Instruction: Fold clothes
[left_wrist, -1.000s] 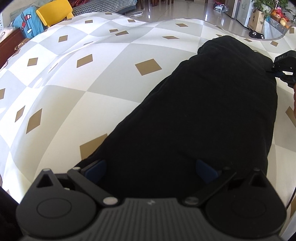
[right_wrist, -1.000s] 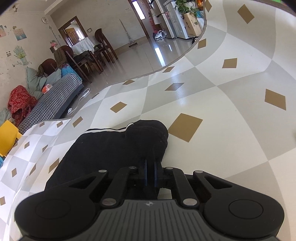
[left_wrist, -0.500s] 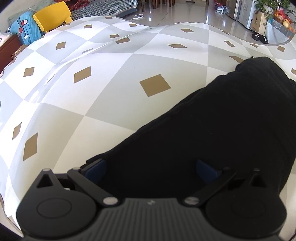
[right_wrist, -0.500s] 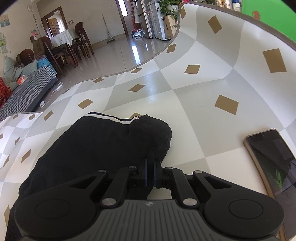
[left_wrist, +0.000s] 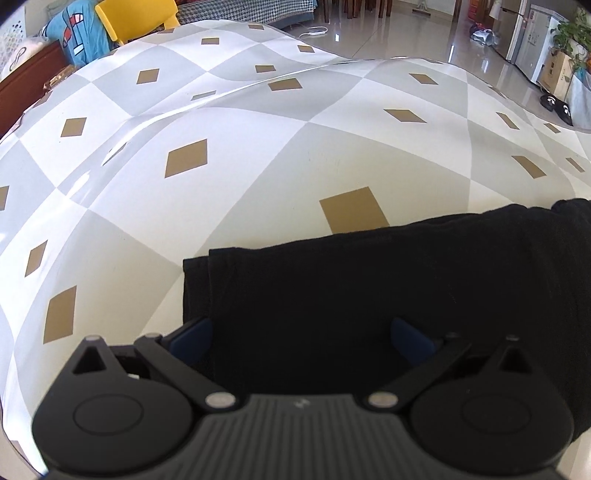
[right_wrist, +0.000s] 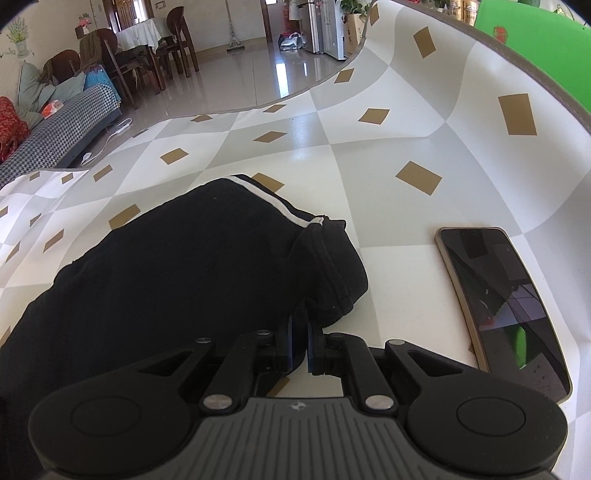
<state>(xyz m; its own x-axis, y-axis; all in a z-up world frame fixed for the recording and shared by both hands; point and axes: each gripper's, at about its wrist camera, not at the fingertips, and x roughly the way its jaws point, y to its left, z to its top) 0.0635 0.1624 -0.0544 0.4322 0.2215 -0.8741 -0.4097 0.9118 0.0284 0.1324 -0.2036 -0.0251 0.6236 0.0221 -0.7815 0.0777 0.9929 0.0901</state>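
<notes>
Black trousers (right_wrist: 177, 273) on checkered tablecloth (left_wrist: 332, 155); right claw (right_wrist: 300, 341) clamps them, left claw (left_wrist: 299, 334) spread.

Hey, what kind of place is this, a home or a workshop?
Most likely a home's open living and dining area. Past the checked tablecloth stand a dining table with wooden chairs, a houndstooth sofa and a fridge on a glossy tiled floor.

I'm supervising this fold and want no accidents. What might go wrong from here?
The phone lies on the tablecloth close beside the black garment; dragging the cloth that way might sweep it along. The right gripper pinches only an edge near the cuff, so it may slip. The left gripper stands open around the fabric, leaving that end unheld.
</notes>
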